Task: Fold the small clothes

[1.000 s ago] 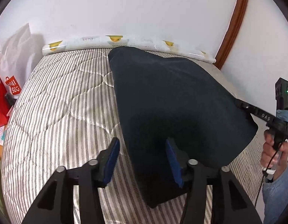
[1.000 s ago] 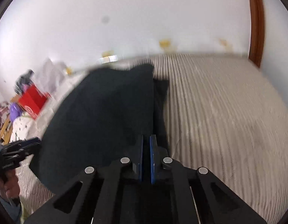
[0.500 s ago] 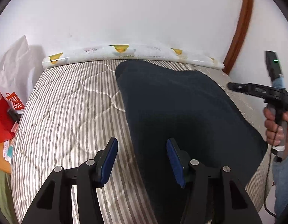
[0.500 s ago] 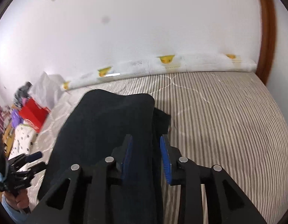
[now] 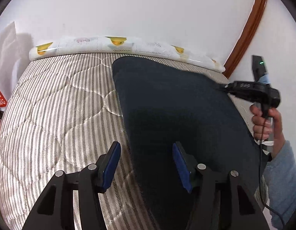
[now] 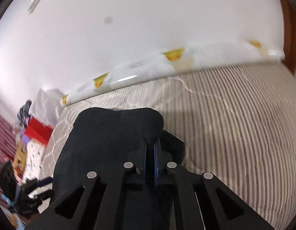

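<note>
Two tools, right tool (image 6: 150, 149) re-clamped on dark garment (image 5: 176, 111), left tool (image 5: 146, 163) opening, nothing pinched.

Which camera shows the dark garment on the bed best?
The left wrist view: it shows the dark garment sharply, spread across the striped mattress. The right wrist view is blurred, and the right gripper, shut on the cloth, hides its near part.

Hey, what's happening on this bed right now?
A person is folding a dark garment on a striped mattress using two handheld grippers. The right gripper is shut on one edge of the cloth and holds it up. The left gripper is opening, straddling the garment's other edge without pinching it. The fold isn't finished yet.
</note>
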`<action>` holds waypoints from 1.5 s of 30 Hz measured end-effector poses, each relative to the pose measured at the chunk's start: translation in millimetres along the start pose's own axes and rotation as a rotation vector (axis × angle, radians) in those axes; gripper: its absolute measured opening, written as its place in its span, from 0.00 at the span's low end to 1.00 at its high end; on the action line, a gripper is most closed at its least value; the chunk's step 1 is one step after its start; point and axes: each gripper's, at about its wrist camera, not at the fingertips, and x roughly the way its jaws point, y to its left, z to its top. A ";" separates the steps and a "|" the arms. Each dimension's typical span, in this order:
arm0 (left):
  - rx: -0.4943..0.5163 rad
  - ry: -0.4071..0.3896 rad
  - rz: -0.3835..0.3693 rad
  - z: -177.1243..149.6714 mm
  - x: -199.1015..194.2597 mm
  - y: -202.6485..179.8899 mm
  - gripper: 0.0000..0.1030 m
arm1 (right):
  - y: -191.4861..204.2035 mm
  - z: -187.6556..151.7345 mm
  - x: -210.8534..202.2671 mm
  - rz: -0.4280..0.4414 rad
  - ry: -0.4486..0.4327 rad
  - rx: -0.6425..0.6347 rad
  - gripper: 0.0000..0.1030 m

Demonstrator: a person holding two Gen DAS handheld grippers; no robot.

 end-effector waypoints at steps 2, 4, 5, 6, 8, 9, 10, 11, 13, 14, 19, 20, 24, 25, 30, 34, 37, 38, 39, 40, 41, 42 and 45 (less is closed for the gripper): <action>0.010 0.000 0.023 -1.0 -0.9 -4.7 0.52 | -4.1 -2.8 14.6 -0.024 0.040 0.007 0.06; 0.020 -0.004 0.041 -2.9 -4.9 -8.3 0.51 | -0.3 -5.0 14.1 -0.049 0.041 -0.007 0.09; 0.023 -0.006 0.047 -4.2 -7.2 -9.8 0.51 | 1.2 -6.3 5.8 -0.079 0.027 -0.008 0.12; 0.024 -0.009 0.052 -5.5 -9.5 -11.2 0.51 | 2.2 -7.9 -3.6 -0.107 0.009 -0.011 0.14; 0.022 -0.014 0.057 -9.8 -14.8 -14.1 0.51 | 7.0 -16.9 -29.4 -0.153 -0.054 -0.031 0.18; 0.020 -0.016 0.060 -11.4 -16.1 -15.1 0.51 | 10.4 -22.2 -39.6 -0.158 -0.071 -0.047 0.21; 0.016 -0.018 0.063 -13.7 -18.2 -16.5 0.51 | 17.4 -31.3 -50.1 -0.155 -0.073 -0.079 0.27; 0.013 -0.020 0.064 -16.1 -19.8 -17.8 0.51 | 23.2 -39.5 -56.8 -0.156 -0.076 -0.103 0.31; 0.008 -0.023 0.076 -22.4 -24.1 -21.0 0.52 | 37.3 -62.2 -70.6 -0.164 -0.090 -0.163 0.34; 0.006 -0.026 0.084 -25.9 -26.2 -22.3 0.52 | 43.4 -72.4 -73.8 -0.161 -0.086 -0.191 0.34; -0.021 -0.021 0.118 -41.3 -35.8 -25.5 0.52 | 57.8 -131.9 -74.6 -0.224 -0.041 -0.337 0.34; -0.025 -0.020 0.122 -43.8 -38.2 -26.3 0.52 | 53.3 -143.7 -75.4 -0.279 -0.047 -0.345 0.34; -0.028 -0.018 0.151 -51.0 -49.2 -33.2 0.52 | 28.5 -161.1 -91.9 -0.349 -0.047 -0.221 0.34; -0.028 -0.020 0.159 -53.1 -53.8 -36.9 0.52 | 23.6 -162.3 -102.5 -0.328 -0.052 -0.176 0.34; -0.023 -0.043 0.166 -63.2 -77.4 -55.0 0.53 | 36.9 -170.2 -141.4 -0.354 -0.108 -0.159 0.35; -0.019 -0.084 0.176 -73.4 -106.7 -74.0 0.60 | 56.1 -178.8 -169.1 -0.360 -0.120 -0.159 0.49; -0.001 -0.112 0.186 -83.8 -130.1 -89.4 0.64 | 69.6 -187.6 -191.9 -0.345 -0.132 -0.148 0.57; 0.004 -0.124 0.191 -87.9 -138.5 -93.8 0.65 | 74.0 -191.8 -200.5 -0.342 -0.136 -0.146 0.59; 0.009 -0.139 0.195 -93.3 -148.8 -99.1 0.68 | 77.1 -195.3 -206.5 -0.344 -0.140 -0.144 0.59; 0.013 -0.147 0.197 -96.6 -155.4 -102.9 0.68 | 81.1 -200.5 -215.7 -0.352 -0.149 -0.142 0.61; 0.015 -0.155 0.201 -100.8 -163.3 -106.7 0.68 | 84.8 -206.1 -224.2 -0.358 -0.156 -0.140 0.65; 0.016 -0.166 0.206 -106.4 -172.9 -111.3 0.68 | 87.6 -210.7 -230.6 -0.359 -0.161 -0.141 0.68; 0.022 -0.183 0.215 -119.5 -194.8 -120.3 0.76 | 97.7 -229.3 -253.3 -0.368 -0.207 -0.154 0.78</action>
